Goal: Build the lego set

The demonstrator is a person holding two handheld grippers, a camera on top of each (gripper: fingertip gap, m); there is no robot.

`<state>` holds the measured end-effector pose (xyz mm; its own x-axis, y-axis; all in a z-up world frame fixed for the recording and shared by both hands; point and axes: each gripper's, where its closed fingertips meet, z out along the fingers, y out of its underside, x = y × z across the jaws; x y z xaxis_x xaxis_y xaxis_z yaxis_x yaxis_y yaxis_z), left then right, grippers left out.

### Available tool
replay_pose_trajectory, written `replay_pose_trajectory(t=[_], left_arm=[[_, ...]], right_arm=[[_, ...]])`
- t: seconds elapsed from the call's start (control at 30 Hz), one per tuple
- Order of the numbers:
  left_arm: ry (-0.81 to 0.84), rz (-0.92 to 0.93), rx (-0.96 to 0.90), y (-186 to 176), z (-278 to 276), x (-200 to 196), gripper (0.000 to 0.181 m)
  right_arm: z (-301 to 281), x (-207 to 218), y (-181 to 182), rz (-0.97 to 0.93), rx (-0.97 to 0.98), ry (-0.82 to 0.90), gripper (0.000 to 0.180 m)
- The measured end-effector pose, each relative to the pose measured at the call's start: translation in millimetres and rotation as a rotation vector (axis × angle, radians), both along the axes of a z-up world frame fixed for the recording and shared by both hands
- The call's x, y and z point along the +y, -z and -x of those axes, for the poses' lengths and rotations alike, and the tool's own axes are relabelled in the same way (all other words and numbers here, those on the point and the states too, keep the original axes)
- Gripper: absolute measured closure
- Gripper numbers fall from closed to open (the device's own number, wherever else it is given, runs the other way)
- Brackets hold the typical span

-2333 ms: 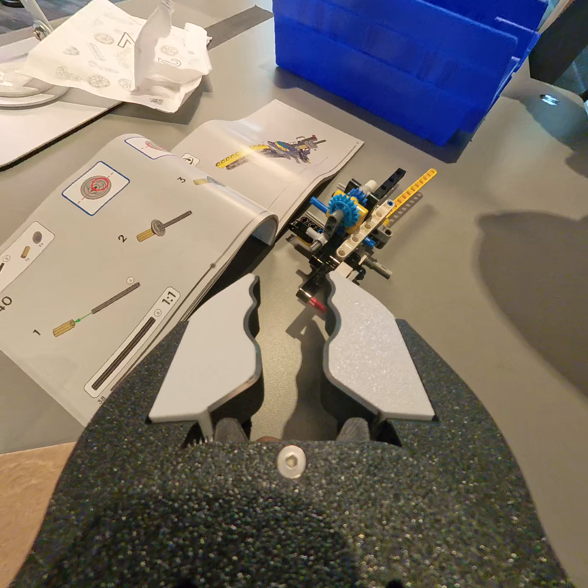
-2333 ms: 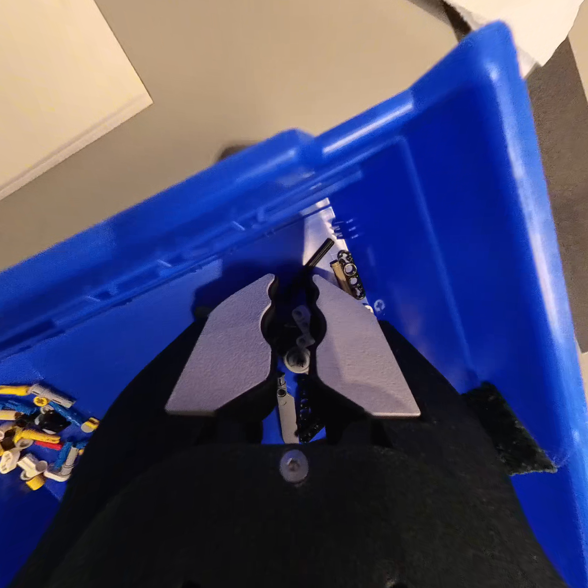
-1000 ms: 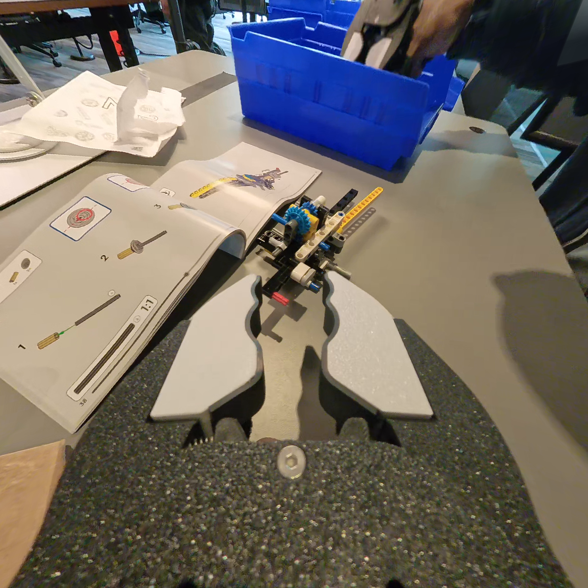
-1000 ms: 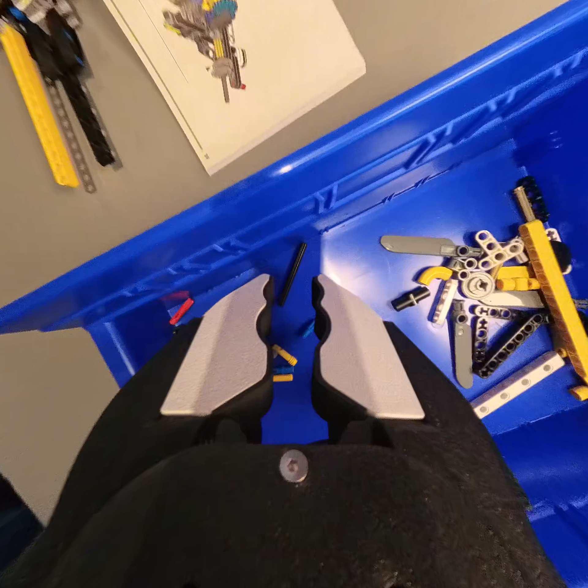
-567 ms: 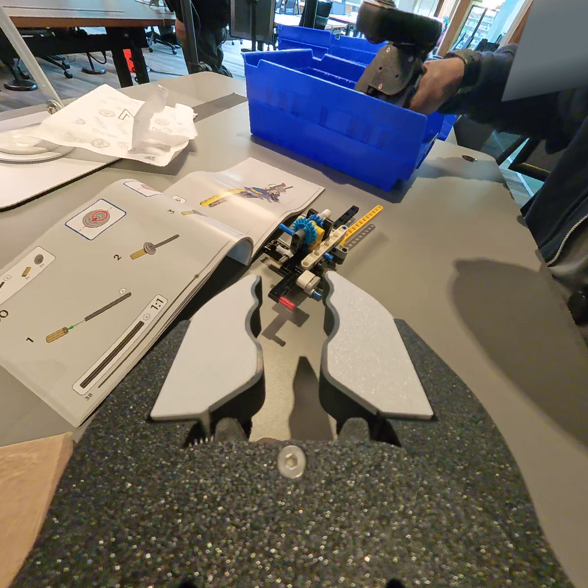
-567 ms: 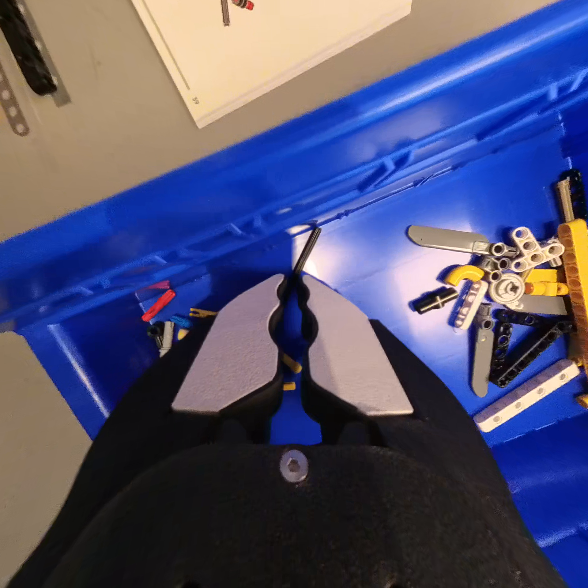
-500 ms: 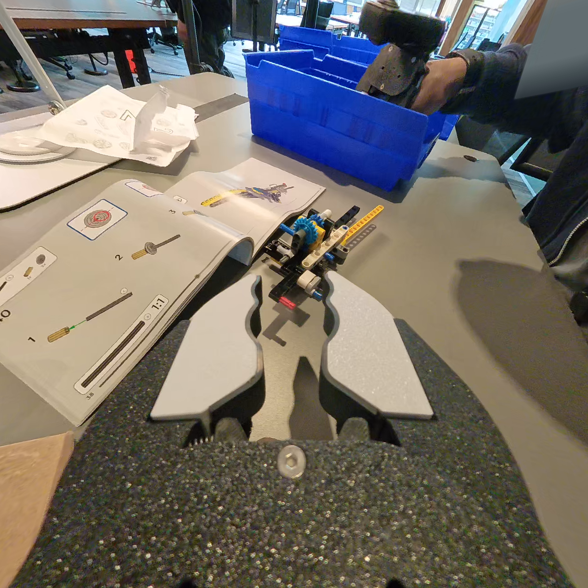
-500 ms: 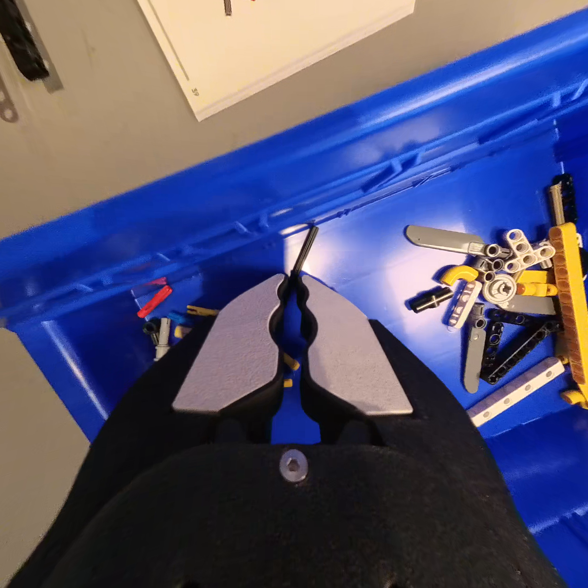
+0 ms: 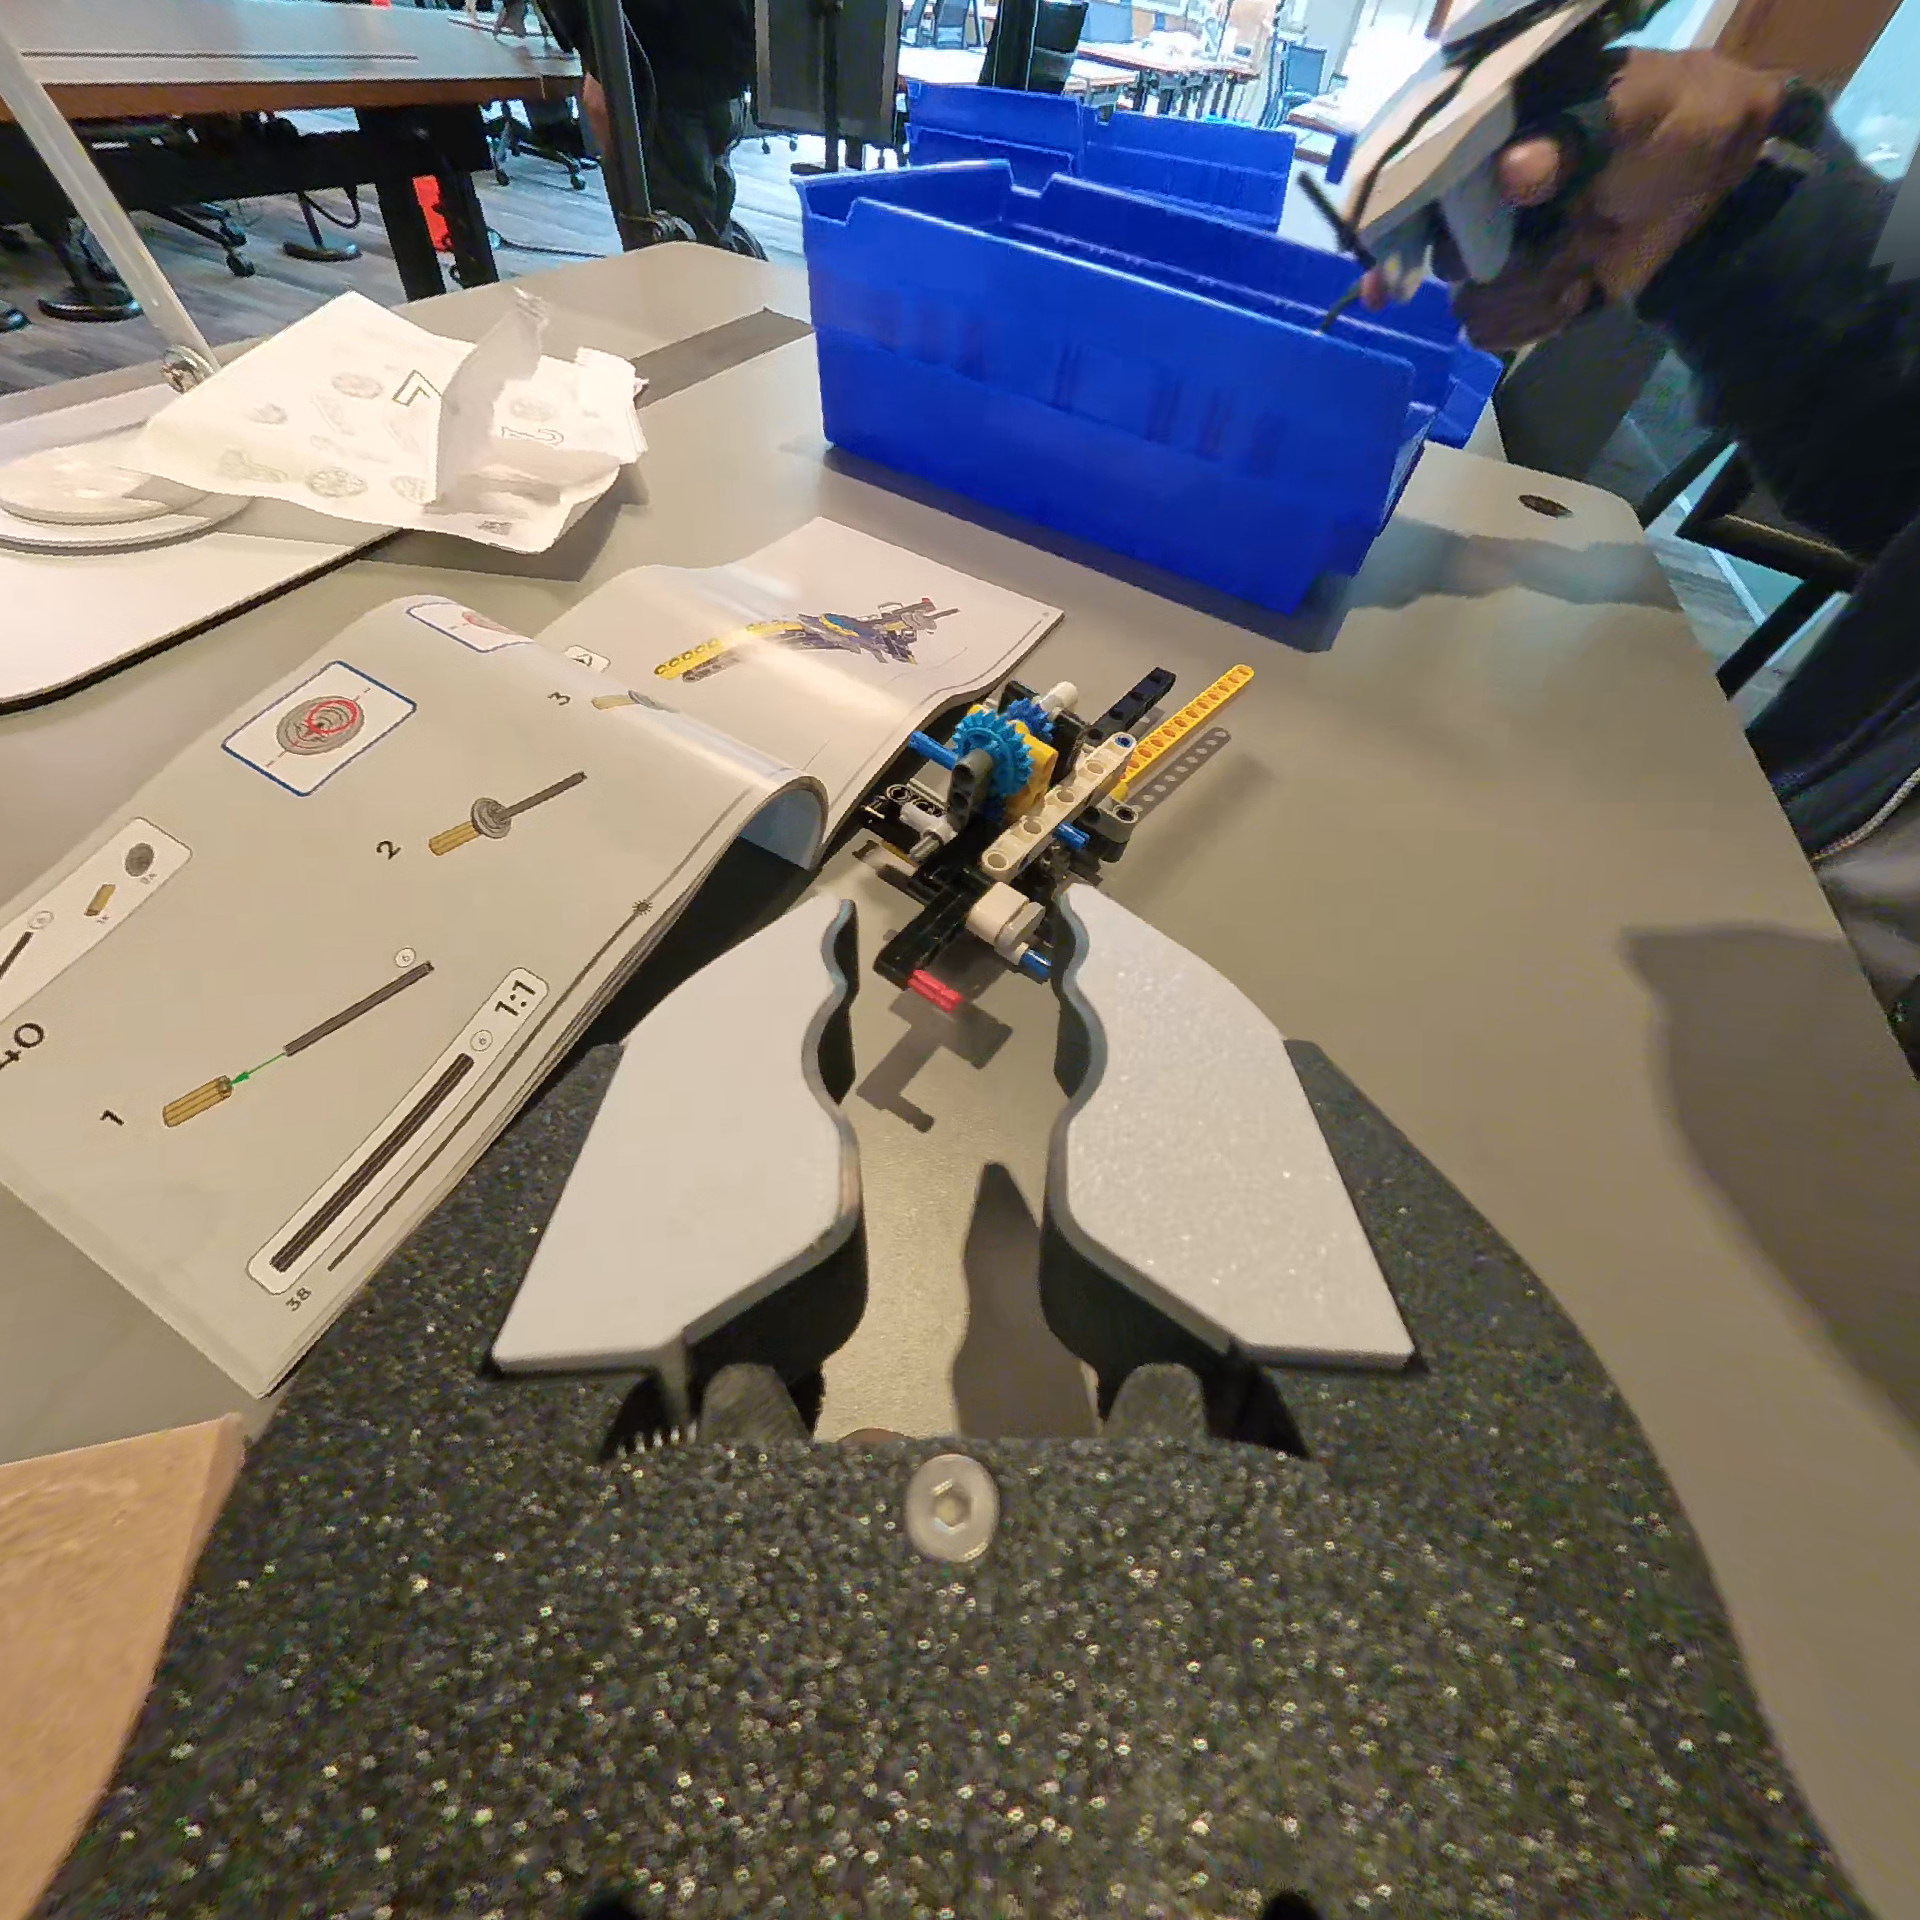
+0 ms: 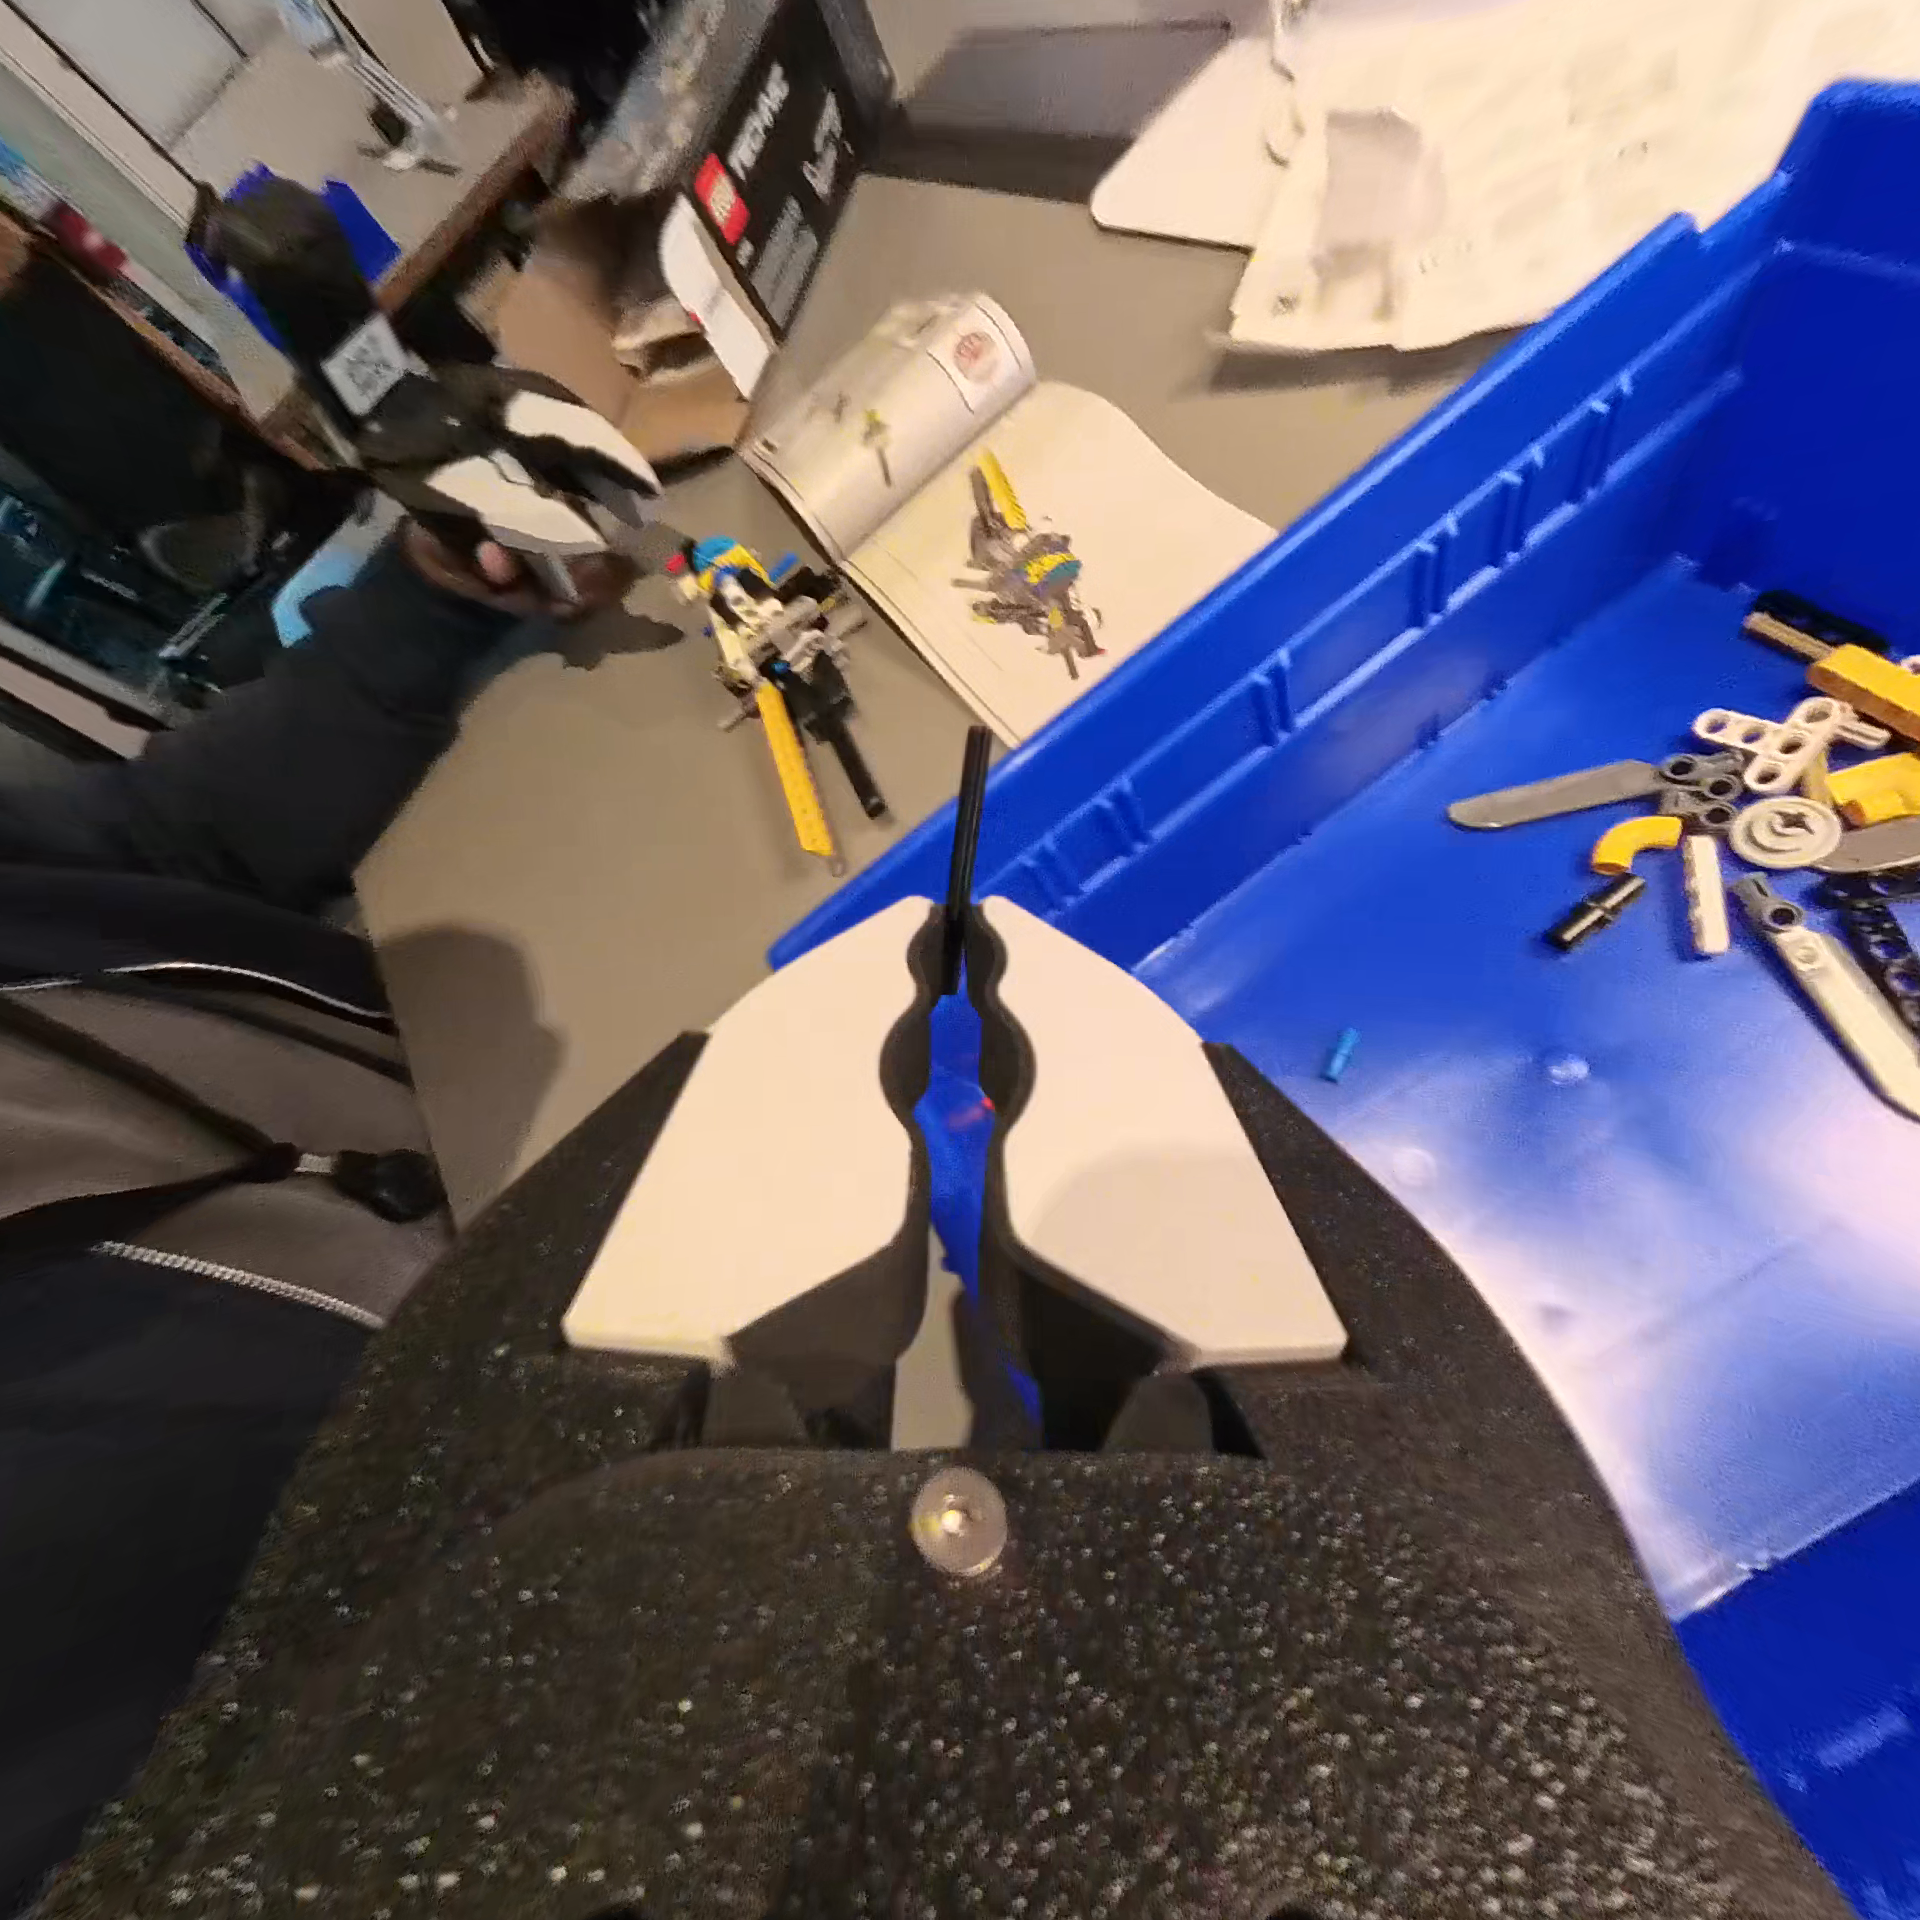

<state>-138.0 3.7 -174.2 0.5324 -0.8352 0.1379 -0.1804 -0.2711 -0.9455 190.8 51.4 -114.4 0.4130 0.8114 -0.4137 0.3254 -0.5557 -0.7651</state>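
Observation:
The part-built lego model (image 9: 1023,805), black, white, yellow and blue with a blue gear, lies on the grey table next to the open instruction booklet (image 9: 416,883). My left gripper (image 9: 951,925) is open and empty, just short of the model's near end. My right gripper (image 10: 956,914) is shut on a thin black axle (image 10: 964,831) that sticks out past its tips, raised above the rim of the blue bin (image 10: 1299,675). In the left wrist view the right gripper (image 9: 1361,244) shows with the axle above the bin (image 9: 1091,416). The model also shows in the right wrist view (image 10: 774,644).
Loose lego parts (image 10: 1766,831) lie in the bin. Crumpled paper bags (image 9: 416,426) and a white board (image 9: 125,582) lie at the table's back left. A black lego box (image 10: 769,177) stands beyond the booklet (image 10: 987,499). A person's dark sleeve (image 9: 1818,343) is at the right. Spacing between my two grippers at the tips: around 35 cm.
My right gripper closed on the black axle in the bin, then lifted it out above the rim and swung toward the table. My left gripper stayed open near the model.

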Motion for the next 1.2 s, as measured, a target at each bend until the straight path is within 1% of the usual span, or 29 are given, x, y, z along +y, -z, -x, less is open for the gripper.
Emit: replay_pose_trajectory(t=[0.13,0.27,0.53,0.83,1.0,1.2], left_arm=[[-0.011,-0.012,-0.019,-4,2,1,0.146],[-0.023,-0.035,-0.038,-10,3,1,0.147],[-0.055,-0.054,0.019,-7,16,-3,0.147],[-0.051,-0.018,0.062,4,24,-7,0.147],[-0.041,-0.004,0.062,5,24,-9,0.146],[-0.037,0.013,0.044,4,22,-10,0.146]], right_arm=[[18,-22,-18,-0.057,-0.009,-0.061,0.176],[51,-41,-22,-0.141,-0.104,-0.162,0.176],[140,-78,27,-0.248,-0.334,-0.414,0.176],[236,-116,80,-0.352,-0.425,-0.688,0.176],[257,-130,110,-0.334,-0.497,-0.828,0.176],[257,-135,127,-0.300,-0.531,-0.886,0.176]])
